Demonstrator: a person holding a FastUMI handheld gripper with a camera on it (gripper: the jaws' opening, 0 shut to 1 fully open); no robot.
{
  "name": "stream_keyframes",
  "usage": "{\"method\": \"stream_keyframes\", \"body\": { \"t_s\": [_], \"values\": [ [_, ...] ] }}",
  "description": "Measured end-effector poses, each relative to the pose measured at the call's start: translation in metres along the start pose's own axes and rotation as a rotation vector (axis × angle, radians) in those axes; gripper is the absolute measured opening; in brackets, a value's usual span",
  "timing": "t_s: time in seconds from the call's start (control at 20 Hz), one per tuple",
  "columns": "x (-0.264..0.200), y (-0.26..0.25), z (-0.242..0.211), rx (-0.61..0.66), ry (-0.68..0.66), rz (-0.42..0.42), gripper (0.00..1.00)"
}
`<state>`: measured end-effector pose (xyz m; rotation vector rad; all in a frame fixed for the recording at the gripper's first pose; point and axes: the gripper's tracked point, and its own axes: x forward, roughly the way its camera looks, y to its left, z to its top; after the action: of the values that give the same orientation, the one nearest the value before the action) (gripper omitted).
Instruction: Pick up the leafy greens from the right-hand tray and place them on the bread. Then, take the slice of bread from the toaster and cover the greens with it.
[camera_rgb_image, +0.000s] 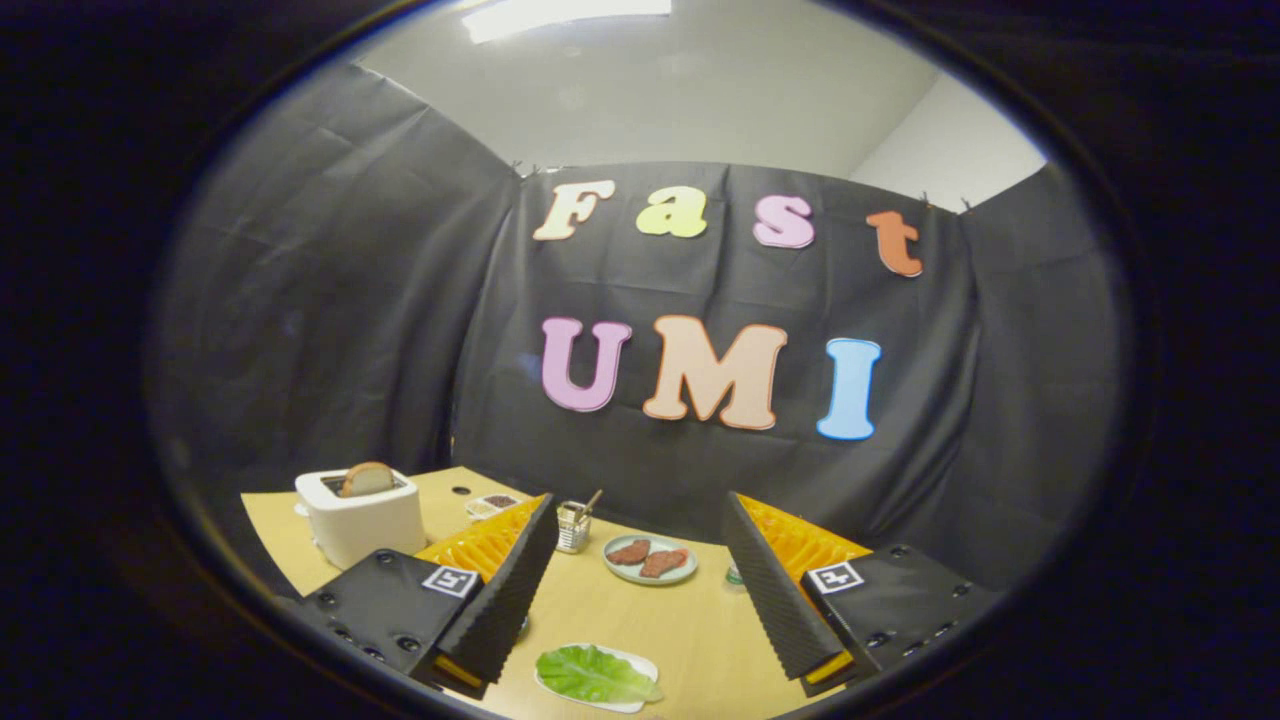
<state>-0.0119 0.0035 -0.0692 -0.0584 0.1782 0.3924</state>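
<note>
gripper (640, 590): fingers wide, empty | leafy greens (594, 675) on white tray (640, 664), at 6 o'clock between fingertips | likely light, floppy, tearable; pinch gently at thicker rib | bread slice (367, 478) in toaster (360, 515) at 10 o'clock

We hold the tongs (640, 560) wide apart above the surface (600, 610); leafy greens (592, 674) lie between them (on a white tray (640, 666)), toaster (360, 520) beyond.

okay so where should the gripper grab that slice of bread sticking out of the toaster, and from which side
Probably grip the slice of bread by its rounded top, the part that stands clear of the white toaster, coming down from above with one finger on each flat face. The gripper is open now, nearer the lettuce leaf.
</note>
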Motion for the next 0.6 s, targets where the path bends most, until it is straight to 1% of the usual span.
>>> {"method": "stream_keyframes", "body": {
  "t_s": [0.35,0.6],
  "values": [
    [0.018,0.002,-0.043,-0.106,0.117,0.194,1.0],
    [0.032,0.012,-0.087,-0.126,0.212,0.315,1.0]
  ]
}}
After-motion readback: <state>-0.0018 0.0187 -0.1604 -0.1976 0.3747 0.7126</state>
